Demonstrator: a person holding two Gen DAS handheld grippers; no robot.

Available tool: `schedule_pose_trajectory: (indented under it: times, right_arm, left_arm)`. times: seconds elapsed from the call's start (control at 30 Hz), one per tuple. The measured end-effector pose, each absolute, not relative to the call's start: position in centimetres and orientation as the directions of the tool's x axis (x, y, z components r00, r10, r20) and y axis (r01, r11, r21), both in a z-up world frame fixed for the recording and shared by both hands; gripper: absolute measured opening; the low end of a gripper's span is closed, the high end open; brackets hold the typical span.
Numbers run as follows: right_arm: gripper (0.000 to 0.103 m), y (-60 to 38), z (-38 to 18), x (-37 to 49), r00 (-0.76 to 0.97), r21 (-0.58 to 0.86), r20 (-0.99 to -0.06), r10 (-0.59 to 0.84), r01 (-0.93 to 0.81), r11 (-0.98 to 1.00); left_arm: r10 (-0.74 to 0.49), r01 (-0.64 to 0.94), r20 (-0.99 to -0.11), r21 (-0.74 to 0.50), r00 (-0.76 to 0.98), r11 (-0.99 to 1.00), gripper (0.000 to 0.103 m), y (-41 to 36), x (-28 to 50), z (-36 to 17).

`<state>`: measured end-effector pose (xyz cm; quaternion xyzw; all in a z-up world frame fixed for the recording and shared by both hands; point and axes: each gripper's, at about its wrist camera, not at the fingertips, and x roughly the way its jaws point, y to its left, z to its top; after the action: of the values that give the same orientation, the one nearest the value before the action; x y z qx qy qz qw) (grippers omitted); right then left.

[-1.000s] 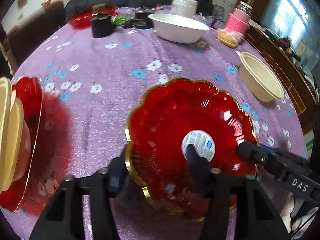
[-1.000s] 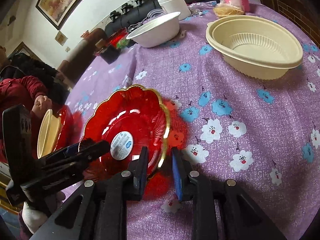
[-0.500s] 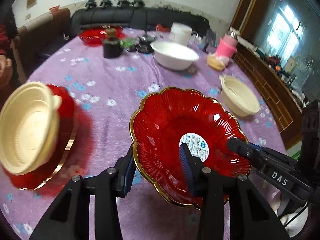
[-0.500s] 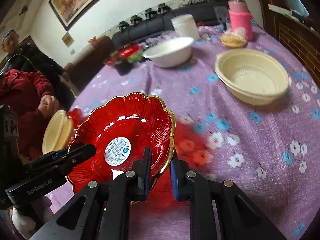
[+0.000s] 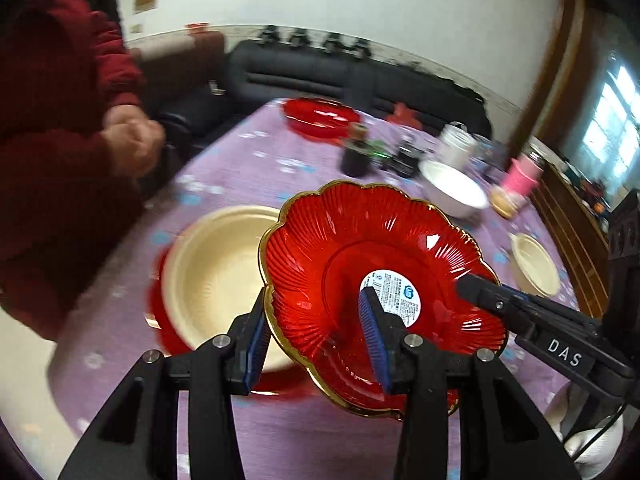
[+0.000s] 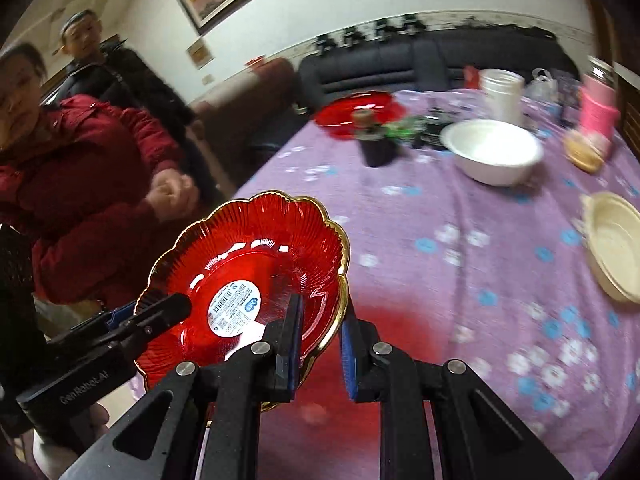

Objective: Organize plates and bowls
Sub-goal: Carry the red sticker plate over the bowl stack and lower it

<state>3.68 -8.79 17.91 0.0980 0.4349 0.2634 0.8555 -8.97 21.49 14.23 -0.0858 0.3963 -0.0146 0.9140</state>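
Note:
A red scalloped plate with a gold rim and a white label hangs above the table, held from two sides. My left gripper is shut on its near rim, one pad under the edge and one inside the dish. My right gripper is shut on the opposite rim of the same plate. Each gripper shows in the other's view: the right one and the left one. Just left of the held plate, a cream bowl rests on another red plate on the table.
On the purple flowered cloth stand a white bowl, a cream bowl, a far red plate, a dark jar and a pink cup. A person in a red jacket sits close at the left edge.
Both grippers have lifted the red plate off the cloth and carried it left, toward the cream bowl on its red plate. That stack now sits right beside the held plate.

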Motion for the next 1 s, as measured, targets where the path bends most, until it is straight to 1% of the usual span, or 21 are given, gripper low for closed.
schedule_pose_trajectory:
  times: [0.13, 0.33, 0.43, 0.57, 0.67, 0.77, 0.83, 0.87, 0.93, 0.97, 1.0]
  right_arm:
    - [0.019, -4.5, 17.9, 4.7, 0.451, 0.388, -0.706, 0.546, -0.398, 0.831]
    - [0.019, 0.1, 15.8, 6.4, 0.392, 0.384, -0.742, 0.544, -0.418, 0.824]
    - [0.019, 1.1, 14.7, 6.9, 0.377, 0.376, -0.756, 0.535, -0.418, 0.827]
    - [0.019, 2.0, 13.9, 7.0, 0.402, 0.326, -0.765, 0.503, -0.431, 0.841]
    - [0.019, 2.1, 13.9, 6.8, 0.415, 0.297, -0.768, 0.488, -0.443, 0.846]
    - [0.020, 2.3, 13.9, 6.3, 0.438, 0.260, -0.767, 0.469, -0.456, 0.851]
    - [0.020, 2.4, 13.9, 6.0, 0.454, 0.246, -0.764, 0.460, -0.453, 0.857]
    - [0.021, 2.4, 13.9, 5.8, 0.461, 0.244, -0.758, 0.461, -0.454, 0.857]
    - [0.028, 2.5, 14.1, 5.5, 0.488, 0.223, -0.745, 0.454, -0.459, 0.860]
    - [0.037, 2.6, 14.2, 5.2, 0.503, 0.207, -0.740, 0.446, -0.461, 0.863]
    - [0.042, 2.7, 14.3, 5.1, 0.519, 0.192, -0.732, 0.441, -0.463, 0.865]
  left_arm:
    - [-0.045, -0.109, -0.731, -0.163, 0.681, 0.981, 0.044, 25.2, -8.2, 14.3]
    - [-0.021, -0.155, -0.745, -0.166, 0.667, 0.974, 0.044, 28.7, -7.1, 13.0]
    - [-0.019, -0.173, -0.761, -0.171, 0.649, 0.970, 0.044, 29.6, -6.5, 11.7]
    - [-0.030, -0.182, -0.792, -0.177, 0.610, 0.967, 0.044, 30.2, -5.6, 9.2]
    - [-0.030, -0.174, -0.793, -0.170, 0.609, 0.970, 0.045, 29.9, -5.6, 8.5]
    - [-0.030, -0.171, -0.786, -0.171, 0.617, 0.970, 0.048, 29.9, -6.0, 8.4]
    - [-0.024, -0.175, -0.786, -0.167, 0.618, 0.970, 0.057, 29.9, -6.3, 8.4]
    - [-0.023, -0.175, -0.785, -0.166, 0.619, 0.970, 0.059, 29.9, -6.4, 8.5]
    - [-0.009, -0.176, -0.781, -0.152, 0.625, 0.973, 0.064, 29.9, -6.8, 8.7]
    - [-0.004, -0.177, -0.778, -0.148, 0.629, 0.973, 0.065, 29.9, -6.9, 8.9]
    - [0.002, -0.181, -0.771, -0.147, 0.637, 0.973, 0.067, 30.0, -7.2, 9.1]
